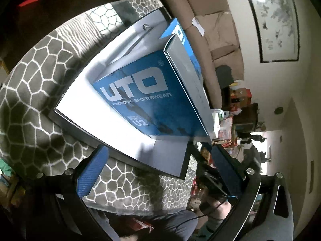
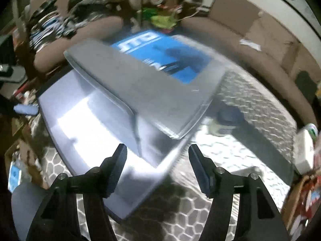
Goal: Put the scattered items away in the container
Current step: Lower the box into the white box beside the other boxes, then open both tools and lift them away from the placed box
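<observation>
2 claws open and empty, blue box (image 1: 144,98) lying in grey container (image 1: 80,98)

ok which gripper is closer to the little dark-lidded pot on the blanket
Right. The pot sits just ahead and right of the right gripper; the left gripper faces the blue box, pot out of view.

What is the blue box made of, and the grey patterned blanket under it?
The blue box looks like glossy printed cardboard: crisp folded edges, printed lettering, a slight sheen. The patterned blanket looks like soft fleece or plush: fuzzy, matte, no shine, though I can't be sure.
</observation>
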`<state>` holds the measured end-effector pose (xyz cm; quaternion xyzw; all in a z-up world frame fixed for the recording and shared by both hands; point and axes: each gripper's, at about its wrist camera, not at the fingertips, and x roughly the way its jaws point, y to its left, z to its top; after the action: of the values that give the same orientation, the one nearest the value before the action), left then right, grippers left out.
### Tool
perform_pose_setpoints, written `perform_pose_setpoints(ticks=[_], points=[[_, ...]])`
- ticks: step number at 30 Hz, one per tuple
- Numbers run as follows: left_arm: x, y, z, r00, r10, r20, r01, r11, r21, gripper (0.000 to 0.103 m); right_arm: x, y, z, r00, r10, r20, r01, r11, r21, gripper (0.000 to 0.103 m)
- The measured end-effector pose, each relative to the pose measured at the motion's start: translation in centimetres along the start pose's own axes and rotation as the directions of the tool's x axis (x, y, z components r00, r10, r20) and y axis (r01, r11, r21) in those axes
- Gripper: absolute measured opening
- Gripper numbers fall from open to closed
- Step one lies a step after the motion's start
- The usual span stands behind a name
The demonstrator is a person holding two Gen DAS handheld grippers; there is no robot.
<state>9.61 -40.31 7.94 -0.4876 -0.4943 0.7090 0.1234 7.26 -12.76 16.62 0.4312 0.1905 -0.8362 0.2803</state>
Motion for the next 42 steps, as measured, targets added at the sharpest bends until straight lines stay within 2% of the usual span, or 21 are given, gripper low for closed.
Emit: perform_pose_setpoints(ticks=[2, 4, 8, 11, 15, 18, 21, 26, 32, 36, 39, 42], points=[[0.1, -0.1, 0.3, 1.000, 0.011, -0.016, -0.011, 1.000, -0.008, 0.103, -0.2, -0.8, -0.2, 0.998, 0.060, -0.004, -0.059, 0.998, 0.032, 0.066], [0.0, -0.4, 0.3, 1.000, 0.022, -0.021, -0.021, 1.000, 0.007, 0.103, -0.4, -0.7, -0.4, 0.998, 0.067, -0.002, -0.067, 0.997, 0.037, 0.066], [-1.3, -1.9, -0.1, 1.000, -0.005, -0.013, 0.006, 0.998, 0.063, 0.103, -0.4, -0.6, -0.6, 0.996, 0.085, 0.013, -0.086, 0.995, 0.052, 0.066], [-1.6, -3.2, 0.3, 1.000, -0.028, -0.002, 0.028, 0.995, 0.101, 0.103, -0.1, -1.0, -0.8, 0.991, 0.135, 0.016, -0.136, 0.986, 0.093, 0.066], [-0.3, -3.4, 1.7, 0.996, -0.089, 0.003, 0.089, 0.993, 0.084, 0.103, -0.6, -1.2, -1.2, 0.975, 0.216, 0.050, -0.221, 0.964, 0.147, 0.068], [1.5, -3.6, 2.8, 0.998, -0.063, -0.004, 0.063, 0.995, 0.073, 0.103, -0.6, -1.3, -1.0, 0.970, 0.235, 0.059, -0.241, 0.954, 0.176, 0.070], [4.1, -3.7, 4.0, 0.998, -0.041, -0.050, 0.043, 0.998, 0.054, 0.103, -0.3, -1.2, -0.5, 0.956, 0.285, 0.069, -0.293, 0.937, 0.189, 0.070], [6.7, -4.2, 5.0, 0.997, -0.034, -0.069, 0.037, 0.998, 0.048, 0.103, 1.2, -1.2, 0.4, 0.965, 0.256, 0.057, -0.262, 0.944, 0.201, 0.071], [9.6, -4.5, 5.6, 0.995, -0.011, -0.099, 0.013, 1.000, 0.025, 0.103, 1.9, -2.2, 0.6, 0.964, 0.254, 0.075, -0.265, 0.939, 0.221, 0.071], [10.4, -4.3, 4.8, 0.993, 0.001, -0.115, 0.003, 0.999, 0.034, 0.103, 1.8, -2.4, 0.4, 0.964, 0.257, 0.074, -0.267, 0.939, 0.215, 0.071], [9.8, -4.3, 3.3, 0.991, -0.040, -0.131, 0.048, 0.997, 0.054, 0.103, 0.9, -2.7, -0.2, 0.957, 0.278, 0.085, -0.290, 0.934, 0.209, 0.071], [9.0, -5.2, 1.7, 0.991, -0.046, -0.129, 0.061, 0.992, 0.114, 0.103, -0.5, -3.5, -1.3, 0.959, 0.267, 0.091, -0.280, 0.941, 0.192, 0.072]])
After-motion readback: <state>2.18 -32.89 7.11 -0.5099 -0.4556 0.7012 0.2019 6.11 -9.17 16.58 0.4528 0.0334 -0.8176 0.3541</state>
